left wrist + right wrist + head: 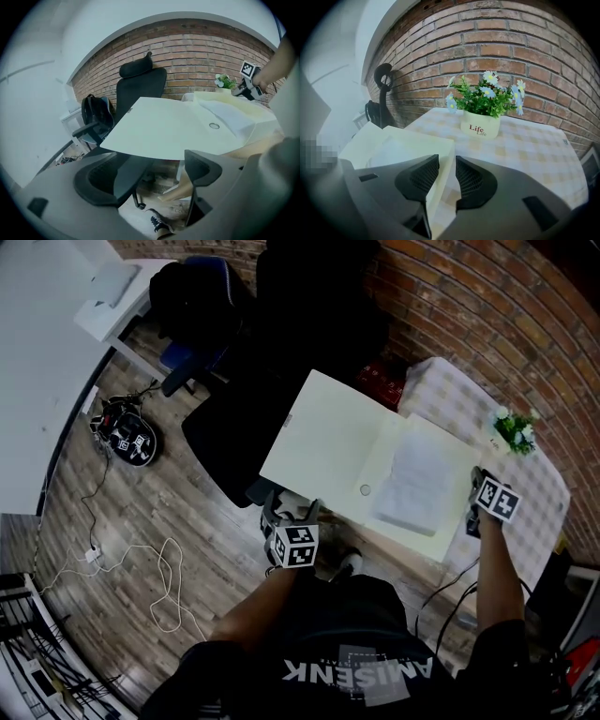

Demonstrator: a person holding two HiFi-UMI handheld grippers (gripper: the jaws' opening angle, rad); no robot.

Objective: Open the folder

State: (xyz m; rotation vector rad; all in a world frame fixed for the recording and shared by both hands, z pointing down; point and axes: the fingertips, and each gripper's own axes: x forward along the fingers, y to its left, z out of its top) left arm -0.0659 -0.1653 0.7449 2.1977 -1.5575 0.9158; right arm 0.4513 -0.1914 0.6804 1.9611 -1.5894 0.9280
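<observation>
A cream folder [328, 451] lies spread open on the checked table [450, 390]. Its left cover [159, 126] overhangs the table edge, and a round snap [365, 489] and a sheaf of papers [412, 484] show inside. My left gripper [292, 507] hangs just below the near edge of that cover. In the left gripper view its jaws [154, 171] stand wide open, with only floor and a shoe between them. My right gripper [475, 487] is at the folder's right edge. In the right gripper view its jaws [446, 176] are shut on that edge [440, 168].
A pot of artificial flowers [480, 124] stands on the table beyond the right gripper, by the brick wall. A black office chair [234, 437] sits under the overhanging cover. A backpack [96, 115] rests on another chair, cables [141, 568] trail on the floor, and a white desk [37, 381] is at left.
</observation>
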